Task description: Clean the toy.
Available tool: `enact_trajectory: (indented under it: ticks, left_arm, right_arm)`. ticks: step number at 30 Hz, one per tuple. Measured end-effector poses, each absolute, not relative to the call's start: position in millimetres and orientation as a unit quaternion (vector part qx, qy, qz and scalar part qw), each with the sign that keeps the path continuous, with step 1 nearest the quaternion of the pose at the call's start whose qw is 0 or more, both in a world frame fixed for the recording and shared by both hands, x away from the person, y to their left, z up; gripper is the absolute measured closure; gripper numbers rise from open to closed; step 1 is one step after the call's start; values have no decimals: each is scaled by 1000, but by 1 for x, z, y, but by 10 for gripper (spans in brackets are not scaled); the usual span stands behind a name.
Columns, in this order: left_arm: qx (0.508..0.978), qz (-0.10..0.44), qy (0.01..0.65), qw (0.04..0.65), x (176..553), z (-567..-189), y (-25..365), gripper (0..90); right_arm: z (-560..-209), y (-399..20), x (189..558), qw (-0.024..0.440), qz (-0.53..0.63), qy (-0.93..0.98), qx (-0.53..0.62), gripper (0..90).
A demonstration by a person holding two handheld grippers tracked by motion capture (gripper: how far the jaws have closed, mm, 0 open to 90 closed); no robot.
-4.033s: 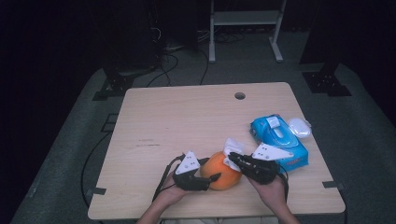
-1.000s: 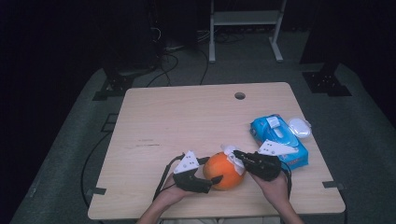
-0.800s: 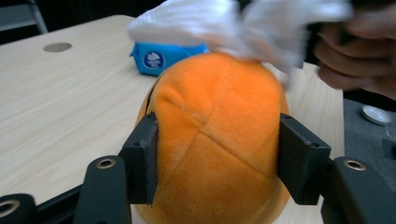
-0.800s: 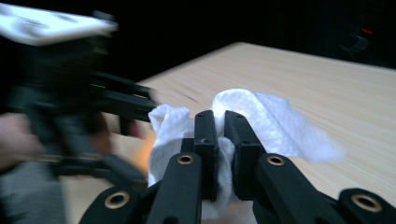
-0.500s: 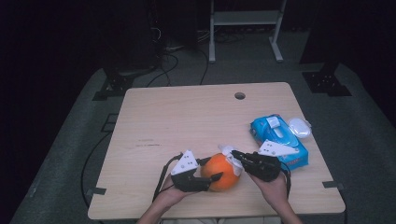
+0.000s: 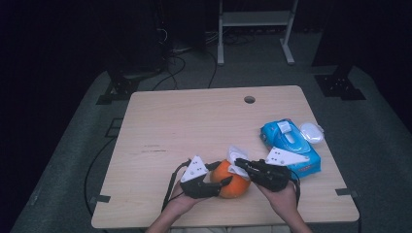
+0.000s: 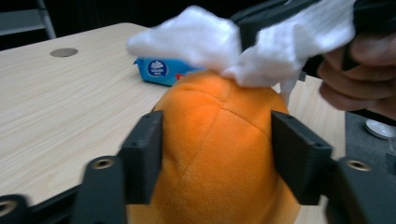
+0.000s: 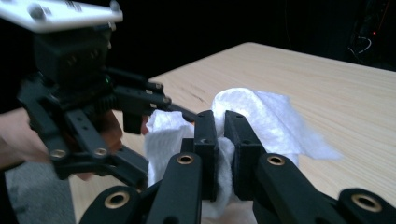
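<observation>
Left gripper (image 6: pixel 224 180) clamps the plump, stitched orange plush (image 7: pixel 219 149); right gripper (image 6: pixel 236 165) pinches crumpled white wipe (image 8: pixel 252 116) atop the plush

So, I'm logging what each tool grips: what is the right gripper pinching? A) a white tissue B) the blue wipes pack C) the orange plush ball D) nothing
A: in the right gripper view the right gripper has its jaws shut on the white tissue, held over the orange plush ball.

Blue wipes pack (image 6: pixel 290 145), white lid (image 6: pixel 311 132), table (image 6: pixel 194 126)
</observation>
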State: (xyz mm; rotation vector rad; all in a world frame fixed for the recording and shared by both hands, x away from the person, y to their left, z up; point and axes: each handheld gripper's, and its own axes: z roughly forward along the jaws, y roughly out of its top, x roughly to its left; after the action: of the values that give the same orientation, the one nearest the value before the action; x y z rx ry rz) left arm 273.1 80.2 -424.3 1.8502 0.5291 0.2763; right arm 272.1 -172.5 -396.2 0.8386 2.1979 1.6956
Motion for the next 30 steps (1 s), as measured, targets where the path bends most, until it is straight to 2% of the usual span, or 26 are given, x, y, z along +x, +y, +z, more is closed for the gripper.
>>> enact_trajectory:
  ticks: [3,5,7,10,11,13,16,20,24,27,30]
  left_arm:
    - [787,95,213,571,276,-426,82,166]
    - [790,82,209,571,277,-431,80,107]
    - [794,99,211,562,277,-435,77,145]
    - [794,126,219,552,275,-431,77,330]
    - [793,133,222,552,274,-430,77,366]
    - [788,144,230,552,273,-427,78,408]
    - [781,153,245,553,273,-424,80,425]
    - [786,137,239,554,272,-426,81,415]
    - [788,87,214,570,275,-425,83,326]
    - [791,108,228,558,278,-428,80,191]
    - [795,114,233,549,280,-438,76,176]
  right_arm:
    - [-406,-180,279,120,573,751,307,828]
    - [-409,-185,283,115,577,743,318,828]
    - [-410,-186,283,116,577,743,320,828]
    - [-407,-185,282,117,577,743,318,830]
    - [-405,-184,280,117,580,742,316,830]
    - [-398,-181,276,114,589,740,305,831]
    - [-391,-171,268,115,590,748,280,832]
    - [-396,-168,271,122,579,755,282,830]
    - [-404,-186,280,127,576,743,315,830]
    - [-404,-190,282,124,577,742,318,830]
    - [-404,-183,279,119,576,748,308,830]
